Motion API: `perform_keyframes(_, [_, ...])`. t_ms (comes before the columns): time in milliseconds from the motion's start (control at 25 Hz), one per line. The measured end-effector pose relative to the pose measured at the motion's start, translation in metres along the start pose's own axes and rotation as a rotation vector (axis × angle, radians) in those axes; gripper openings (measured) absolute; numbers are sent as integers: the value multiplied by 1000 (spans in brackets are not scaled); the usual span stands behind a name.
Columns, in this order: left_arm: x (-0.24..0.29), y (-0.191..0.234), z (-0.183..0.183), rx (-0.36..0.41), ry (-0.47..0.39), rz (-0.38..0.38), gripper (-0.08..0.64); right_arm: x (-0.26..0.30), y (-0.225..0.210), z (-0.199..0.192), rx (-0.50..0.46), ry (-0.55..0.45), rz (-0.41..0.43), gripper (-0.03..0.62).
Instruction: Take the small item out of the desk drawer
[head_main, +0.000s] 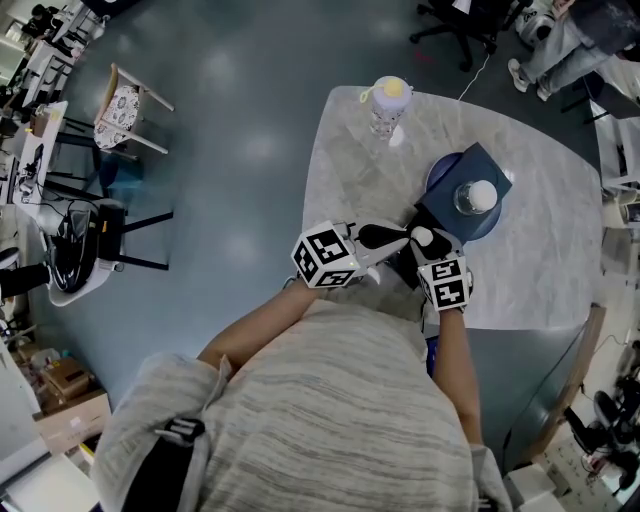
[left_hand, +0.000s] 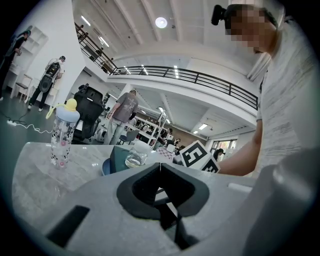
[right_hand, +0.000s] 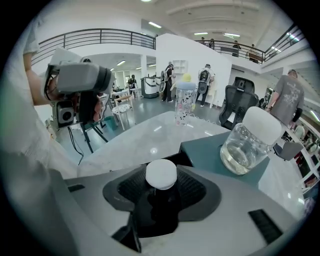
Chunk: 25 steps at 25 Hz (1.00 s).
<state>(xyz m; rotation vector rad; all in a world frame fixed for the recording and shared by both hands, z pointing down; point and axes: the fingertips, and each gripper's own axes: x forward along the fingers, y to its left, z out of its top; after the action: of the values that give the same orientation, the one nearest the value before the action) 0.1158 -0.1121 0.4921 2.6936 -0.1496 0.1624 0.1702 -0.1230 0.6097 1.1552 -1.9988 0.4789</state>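
Small item clamped in right gripper (head_main: 426, 243) at the table's near edge.
Right gripper's pads sit on either side of a small dark bottle with a white cap (right_hand: 161, 174), cap upward; left gripper (left_hand: 160, 171) just beside it, jaws together, nothing between them; beyond, on the pale table (head_main: 540, 270), a glass jar with a white lid (head_main: 478, 197) stands on a dark teal box (head_main: 470, 172) over a blue plate (head_main: 437, 172); a clear drinking bottle with a yellow top (head_main: 388, 105) stands at the far edge; drawer cannot be made out.
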Motion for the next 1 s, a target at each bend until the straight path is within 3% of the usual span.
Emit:
perform_keyframes(280, [1,-5,4,13,-5,-15,17,-28,-4,14,121,-114,-23,189])
perform_keyframes(600, [-2,-12,7,27,-15,-29,17,-68,-3,40,283,-311,-8,189])
perform_keyframes(1000, [-4,-20,15,45,-30,-49,17,-119,9,75,311,-481,-15,187])
